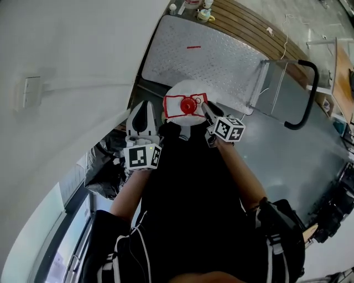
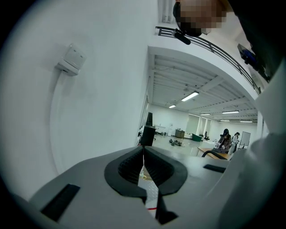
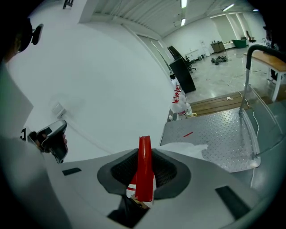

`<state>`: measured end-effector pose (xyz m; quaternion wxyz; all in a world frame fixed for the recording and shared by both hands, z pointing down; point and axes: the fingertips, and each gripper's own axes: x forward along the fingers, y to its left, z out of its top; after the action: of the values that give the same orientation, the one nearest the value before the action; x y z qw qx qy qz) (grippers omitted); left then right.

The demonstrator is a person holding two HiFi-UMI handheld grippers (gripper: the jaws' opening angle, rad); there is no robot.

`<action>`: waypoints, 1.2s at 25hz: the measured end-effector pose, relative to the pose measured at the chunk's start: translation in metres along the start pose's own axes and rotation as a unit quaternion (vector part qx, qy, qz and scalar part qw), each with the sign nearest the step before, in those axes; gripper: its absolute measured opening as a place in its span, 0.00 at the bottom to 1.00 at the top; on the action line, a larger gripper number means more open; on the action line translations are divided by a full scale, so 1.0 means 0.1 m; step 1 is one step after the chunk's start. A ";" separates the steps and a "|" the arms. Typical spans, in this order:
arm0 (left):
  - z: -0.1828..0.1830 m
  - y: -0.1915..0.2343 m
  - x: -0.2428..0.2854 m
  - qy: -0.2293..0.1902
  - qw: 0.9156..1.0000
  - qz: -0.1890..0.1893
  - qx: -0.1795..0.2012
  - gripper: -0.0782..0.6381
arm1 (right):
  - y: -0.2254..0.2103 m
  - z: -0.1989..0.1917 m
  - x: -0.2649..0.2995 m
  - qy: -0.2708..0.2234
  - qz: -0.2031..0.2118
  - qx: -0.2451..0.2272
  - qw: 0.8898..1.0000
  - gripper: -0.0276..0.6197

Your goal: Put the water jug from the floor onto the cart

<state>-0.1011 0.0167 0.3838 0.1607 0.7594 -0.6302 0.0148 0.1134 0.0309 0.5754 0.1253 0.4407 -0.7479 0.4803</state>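
The water jug [image 1: 185, 102] is white with a red cap and a red carry handle [image 1: 178, 105], and it hangs in front of the person, just short of the cart's near edge. My right gripper [image 1: 206, 108] is shut on that red handle [image 3: 144, 167], which stands upright between the pads, with the jug's white shoulder [image 3: 187, 150] beyond. My left gripper [image 1: 145, 108] is beside the jug on its left, jaws shut with nothing between them [image 2: 143, 150]. The cart [image 1: 204, 55] is a grey checker-plate platform with a black push handle [image 1: 307, 94].
A white wall with a switch box [image 1: 30, 91] runs along the left. Small bottles and a cup [image 1: 204, 14] stand on wooden boards [image 1: 249, 22] past the cart. Black bags [image 1: 105, 160] lie by the wall at the left. Grey floor [image 1: 298, 166] lies to the right.
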 end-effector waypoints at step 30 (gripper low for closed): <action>0.18 -1.60 1.70 0.017 0.998 0.061 0.031 0.14 | -2.44 1.38 0.61 0.031 0.044 -0.038 0.998 0.18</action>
<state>0.0847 -0.1257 0.3690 0.1463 0.7240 -0.6717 0.0569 0.3006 -0.1527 0.6912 0.1442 0.3873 -0.7801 0.4697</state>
